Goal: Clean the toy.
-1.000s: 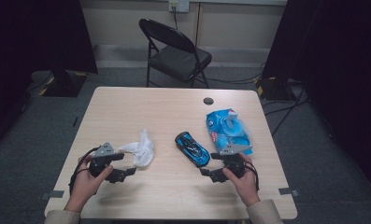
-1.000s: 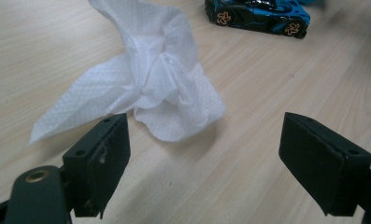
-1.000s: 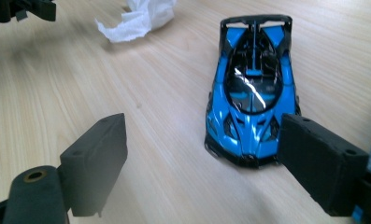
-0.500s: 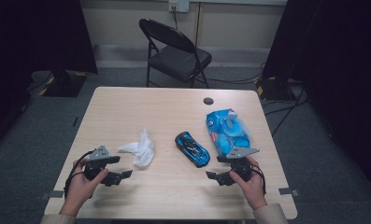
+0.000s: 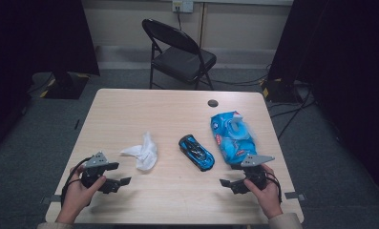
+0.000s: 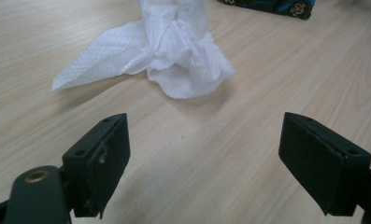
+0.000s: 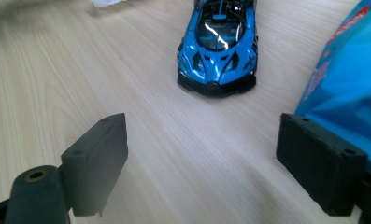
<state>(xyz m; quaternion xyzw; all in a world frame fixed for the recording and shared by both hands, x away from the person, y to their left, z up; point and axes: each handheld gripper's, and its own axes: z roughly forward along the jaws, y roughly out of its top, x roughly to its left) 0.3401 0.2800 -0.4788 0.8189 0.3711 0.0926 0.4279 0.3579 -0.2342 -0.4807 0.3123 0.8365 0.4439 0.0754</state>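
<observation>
Your left gripper [image 6: 204, 154] has its jaws spread, facing the crumpled white paper tissue [image 6: 174, 51]; your right gripper [image 7: 202, 158], jaws spread too, faces the glossy blue toy car [image 7: 219, 44] on the wooden counter [image 5: 177, 114].

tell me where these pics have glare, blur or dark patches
High view: the table is evenly lit, the room's sides fall into near black. Left gripper view: the white tissue is bright but keeps its texture, sharp. Right gripper view: glare streak on the blue toy car windscreen, far top-left corner soft.
</observation>
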